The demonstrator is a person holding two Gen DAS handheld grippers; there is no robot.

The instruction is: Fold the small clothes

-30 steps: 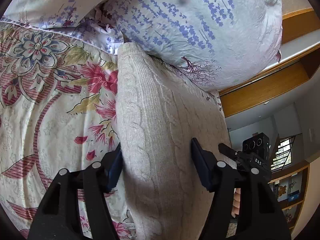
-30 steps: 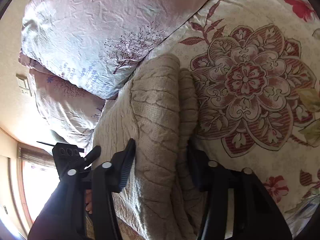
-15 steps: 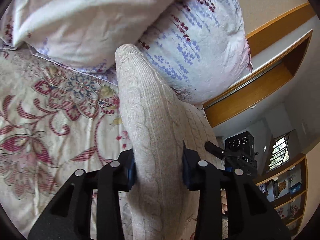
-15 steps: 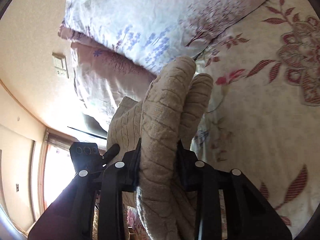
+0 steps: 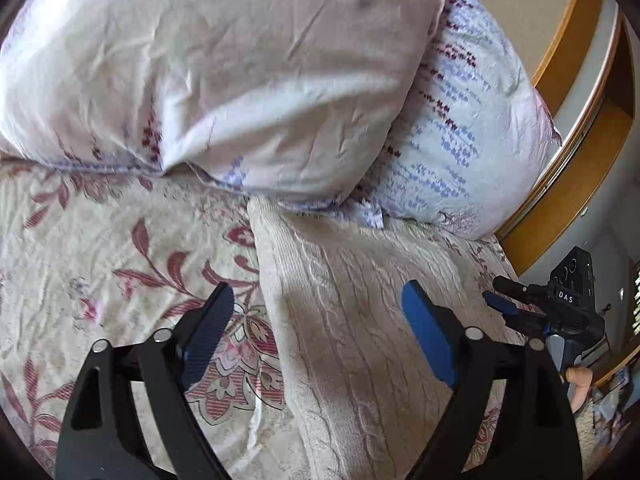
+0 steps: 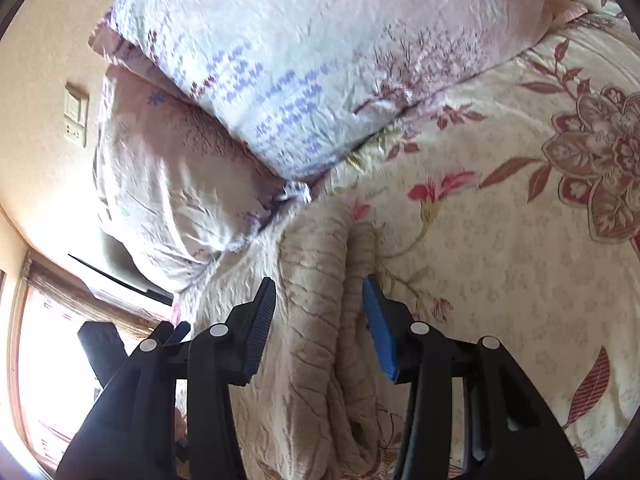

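Two grippers are hanging over a cream knitted sweater (image 5: 360,332) that is lying folded on the flowered bedspread (image 5: 120,248), its far end touching the pillows (image 5: 224,72). Left gripper (image 5: 316,320) is standing with its jaws spread wide, one finger over the bedspread and the other over the sweater, gripping nothing. Right gripper (image 6: 320,312) is also gaping, its blue pads (image 6: 378,328) sitting either side of the sweater's rolled edge (image 6: 348,280) without pinching it. Behind the pillows, a wooden headboard (image 5: 568,184) is showing in the left view.
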